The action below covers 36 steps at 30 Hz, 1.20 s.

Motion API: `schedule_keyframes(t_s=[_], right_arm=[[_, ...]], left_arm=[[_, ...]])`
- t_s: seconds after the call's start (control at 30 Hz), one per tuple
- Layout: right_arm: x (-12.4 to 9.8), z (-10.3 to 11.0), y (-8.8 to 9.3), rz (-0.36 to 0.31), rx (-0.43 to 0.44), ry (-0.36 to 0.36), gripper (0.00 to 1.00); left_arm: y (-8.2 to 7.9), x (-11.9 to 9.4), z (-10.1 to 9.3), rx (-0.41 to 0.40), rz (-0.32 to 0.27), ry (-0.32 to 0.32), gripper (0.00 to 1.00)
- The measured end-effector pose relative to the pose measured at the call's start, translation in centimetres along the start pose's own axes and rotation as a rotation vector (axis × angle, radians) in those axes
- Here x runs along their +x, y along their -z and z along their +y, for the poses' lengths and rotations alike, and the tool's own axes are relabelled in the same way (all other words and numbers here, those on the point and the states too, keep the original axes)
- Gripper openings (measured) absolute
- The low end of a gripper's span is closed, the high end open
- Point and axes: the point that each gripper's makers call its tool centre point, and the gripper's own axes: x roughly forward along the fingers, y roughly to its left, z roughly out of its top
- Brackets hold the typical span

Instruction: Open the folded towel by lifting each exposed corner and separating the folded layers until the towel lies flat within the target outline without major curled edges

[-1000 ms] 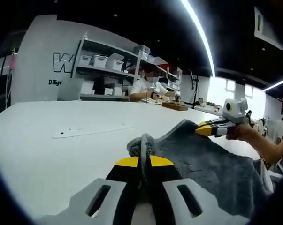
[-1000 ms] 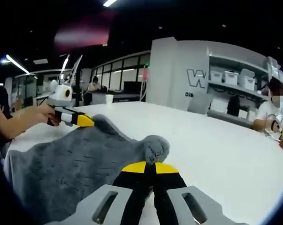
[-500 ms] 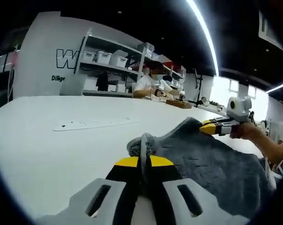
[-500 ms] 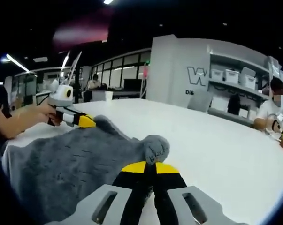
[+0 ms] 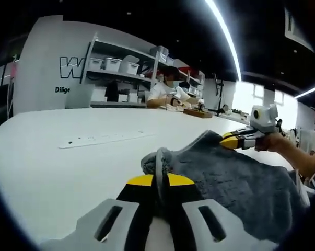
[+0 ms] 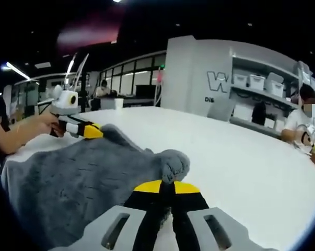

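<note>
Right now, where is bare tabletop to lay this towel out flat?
Bare white table lies between the grey towel and the flat strip, and beyond the towel's far edge. Crowded only along the towel, pinched by left claw and right claw.

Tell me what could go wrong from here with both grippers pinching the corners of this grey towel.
1. Each bite looks shallow: the left gripper and right gripper hold only bunched corner tips of the towel, so a pull could slip one free.
2. The cloth between the two corners sags in folds, so it may land wrinkled or curled.
3. The towel's near part hangs past the edge of the white table; a released corner could let it slide off.
</note>
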Motion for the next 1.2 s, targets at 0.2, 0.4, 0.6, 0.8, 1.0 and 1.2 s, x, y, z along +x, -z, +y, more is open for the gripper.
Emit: schedule_keyframes(t_s=[0.2,0.4,0.6,0.8,1.0,1.2], right_arm=[[-0.4,0.3,0.0,0.004,-0.030,0.005,0.02],[-0.8,0.5,0.3,0.002,-0.014,0.033,0.06],[-1.6,0.9,0.3,0.004,-0.009,0.049,0.10],[-2.6,1.7,-0.5,-0.004,-0.050,0.056,0.10],[-3.4,2.4,-1.3,-0.019,-0.077,0.056,0.09],[-3.8,3.1,-2.0,-0.031,-0.089,0.051,0.09]], left_arm=[[0.2,0.1,0.1,-0.009,0.006,-0.006,0.07],[0.5,0.0,0.3,0.010,0.020,-0.020,0.10],[0.5,-0.1,0.4,-0.007,0.013,-0.021,0.12],[0.4,-0.4,0.6,-0.014,0.008,-0.026,0.13],[0.3,-0.8,0.7,-0.030,0.003,-0.032,0.12],[0.0,-0.8,0.6,-0.029,-0.005,-0.030,0.12]])
